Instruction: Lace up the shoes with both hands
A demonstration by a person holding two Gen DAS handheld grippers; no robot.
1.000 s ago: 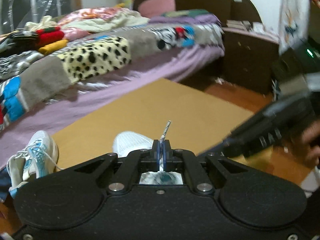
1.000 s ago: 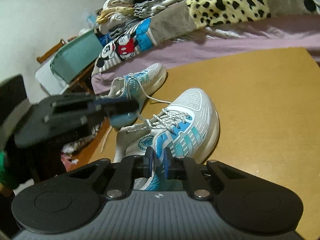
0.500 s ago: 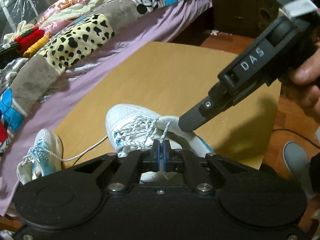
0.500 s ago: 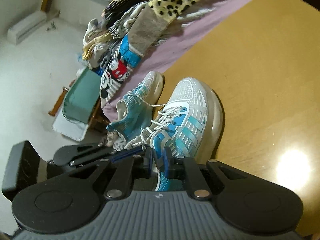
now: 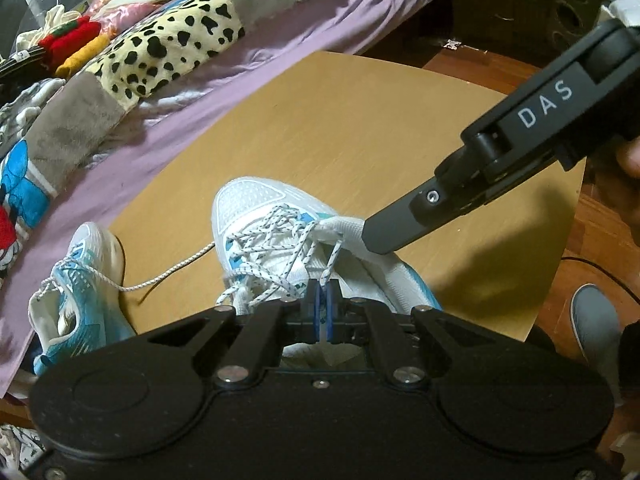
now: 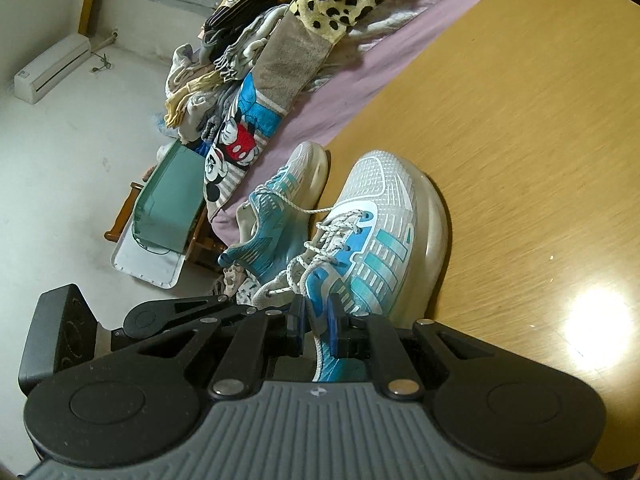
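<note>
Shoe (image 5: 280,240) under work (white mesh with blue stripes) is seen standing upright on the tan board (image 5: 360,128), toe pointing away from both cameras toward the bed (image 5: 280,40). Lace tip (image 5: 326,276), white flecked with blue, is clamped between the blue pads of the left gripper (image 5: 321,300), whose jaws are fully closed on it just above the shoe's collar; the lace runs up from the pads toward the tongue (image 5: 340,230). Tongue is seen pinched at its top edge by the right gripper (image 5: 374,240), which enters the left wrist view from the upper right and is marked "DAS". In the right wrist view the right gripper (image 6: 318,320) is shown with a narrow gap between its pads, and blue-and-white material of the shoe's upper rear part is caught in that gap. Second shoe (image 5: 80,280), same pattern, is noted lying beside the first at the board's edge against the purple bedsheet, touching or nearly touching it (exact contact cannot be told); a loose lace (image 5: 168,276) is stretched between the two shoes. Patchwork blanket (image 5: 172,48) with a spotted panel is recorded on the bed. Part of a hand (image 5: 632,184) is visible behind the right gripper.
</note>
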